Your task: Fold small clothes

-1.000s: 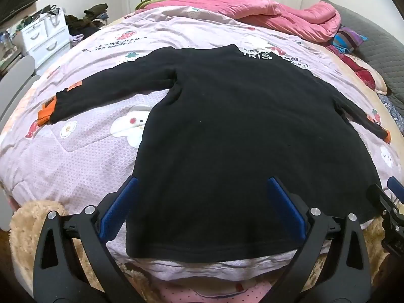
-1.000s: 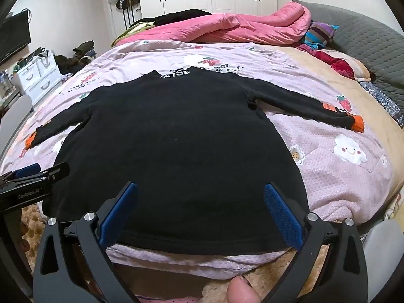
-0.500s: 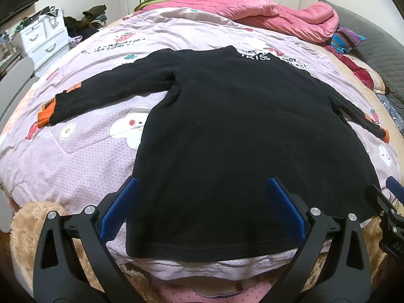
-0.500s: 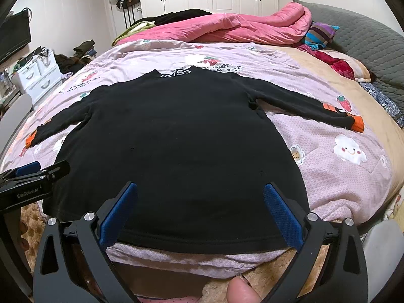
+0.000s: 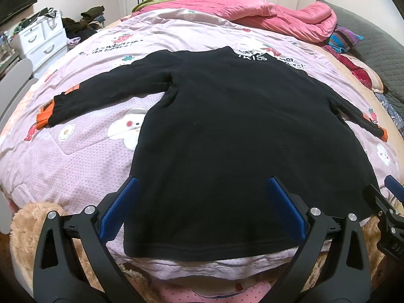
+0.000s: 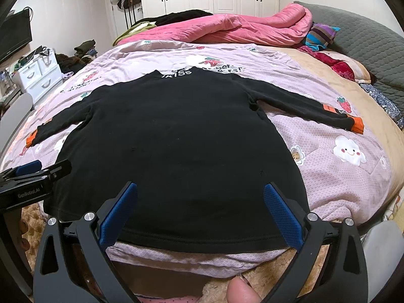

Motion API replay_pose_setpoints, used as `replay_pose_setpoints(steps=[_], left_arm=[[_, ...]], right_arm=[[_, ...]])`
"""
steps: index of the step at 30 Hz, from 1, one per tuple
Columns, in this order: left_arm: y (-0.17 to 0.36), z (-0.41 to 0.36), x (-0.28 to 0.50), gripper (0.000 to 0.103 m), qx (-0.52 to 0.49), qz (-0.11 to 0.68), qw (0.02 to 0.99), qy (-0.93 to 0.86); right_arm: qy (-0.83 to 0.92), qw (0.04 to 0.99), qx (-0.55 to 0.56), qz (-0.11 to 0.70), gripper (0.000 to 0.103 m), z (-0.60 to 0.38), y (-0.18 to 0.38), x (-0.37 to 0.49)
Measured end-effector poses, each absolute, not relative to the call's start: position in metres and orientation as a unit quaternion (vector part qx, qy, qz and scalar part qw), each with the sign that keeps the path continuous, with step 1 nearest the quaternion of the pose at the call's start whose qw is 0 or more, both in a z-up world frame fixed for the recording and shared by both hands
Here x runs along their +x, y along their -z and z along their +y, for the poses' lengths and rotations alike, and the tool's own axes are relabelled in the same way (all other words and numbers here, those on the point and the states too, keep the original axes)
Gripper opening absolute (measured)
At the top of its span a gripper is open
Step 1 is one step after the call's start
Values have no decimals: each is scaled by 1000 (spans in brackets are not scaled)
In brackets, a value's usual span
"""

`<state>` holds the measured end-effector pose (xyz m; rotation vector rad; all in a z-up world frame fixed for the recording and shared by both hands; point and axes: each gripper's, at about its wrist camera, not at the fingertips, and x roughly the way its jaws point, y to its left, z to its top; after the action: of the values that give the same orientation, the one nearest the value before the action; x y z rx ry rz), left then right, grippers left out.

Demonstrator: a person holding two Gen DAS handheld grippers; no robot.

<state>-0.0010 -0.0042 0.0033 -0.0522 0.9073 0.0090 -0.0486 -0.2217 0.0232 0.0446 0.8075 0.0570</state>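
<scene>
Black top (image 5: pixel 227 136) flat on the bed (image 5: pixel 75 156), no fold started.
Soft fleecy knit, long sleeves spread to 9 and 3 o'clock, orange cuffs, hem nearest me at 6. I've got left tool (image 5: pixel 200 209) and right tool (image 6: pixel 199 214) both spread wide, empty, over the hem; all folds remain.

Matt black fleece top (image 5: pixel 242 136) on soft, textured pink cloth bedspread (image 5: pixel 83 159).

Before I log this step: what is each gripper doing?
Left gripper: open, holding nothing.
Right gripper: open, holding nothing.
</scene>
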Motion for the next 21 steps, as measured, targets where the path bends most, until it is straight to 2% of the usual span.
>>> replay_pose_setpoints(steps=[21], left_arm=[[-6,-6,-1,95,-24,436,900,-2]], right_arm=[[-31,920,21,390,99,-220,-26,-50]])
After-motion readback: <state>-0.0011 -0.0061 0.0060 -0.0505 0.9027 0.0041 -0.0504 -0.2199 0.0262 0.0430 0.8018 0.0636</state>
